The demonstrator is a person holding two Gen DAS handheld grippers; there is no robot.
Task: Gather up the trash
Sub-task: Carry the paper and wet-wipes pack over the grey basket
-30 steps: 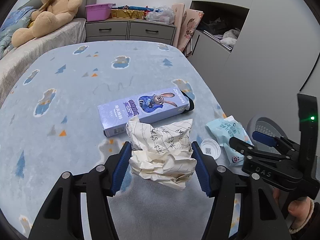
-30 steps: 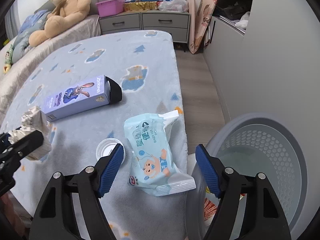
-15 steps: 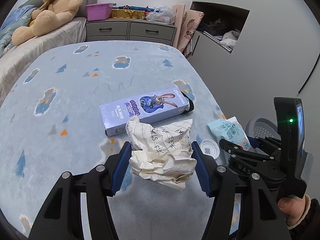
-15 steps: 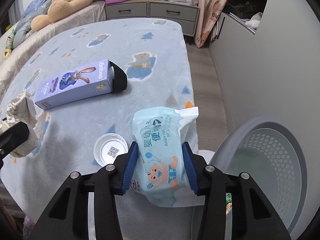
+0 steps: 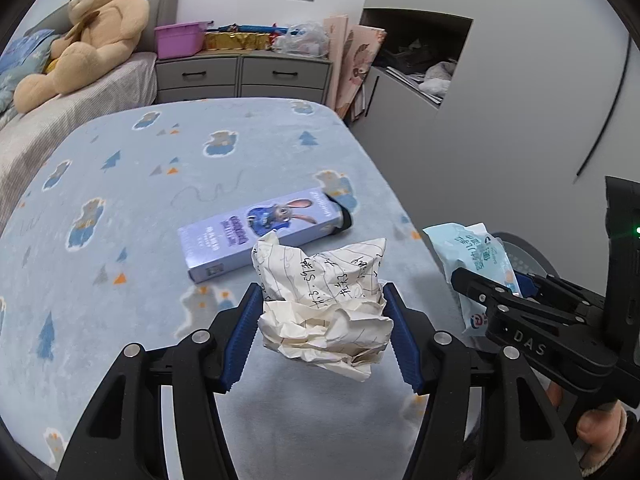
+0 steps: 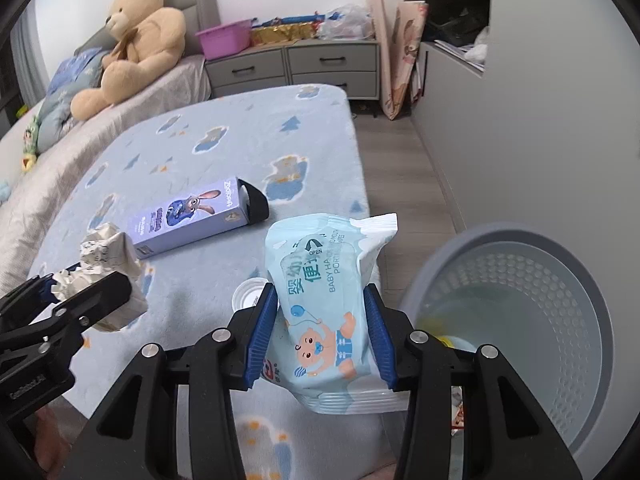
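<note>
Bedroom scene, pale blue fleece blanket with bear and tree print (image 5: 132, 184) spread over the bed, big tan teddy bear (image 5: 86, 28) at upper left, grey drawer unit (image 5: 244, 76) behind. Left gripper (image 5: 322, 320) at lower centre of its view, blue pads clamped on a crumpled ball of handwritten white paper (image 5: 324, 300), lifted clear of the blanket. Right gripper (image 6: 320, 336) likewise closed on a light blue plastic pack of baby wipes (image 6: 324, 304), held tilted upright at centre of the right view. Grey perforated plastic waste basket (image 6: 532, 312) at lower right, just beside the bed edge, some litter already inside. Lavender cardboard box with a cartoon rabbit (image 5: 260, 232) and a small white round lid (image 6: 250, 294) not yet collected. Best next: carry the wipes pack rightward fully over the basket rim before releasing, keep the grip firm since the film looks slippery, then bring the paper ball across, avoiding a clash between the two tools.
</note>
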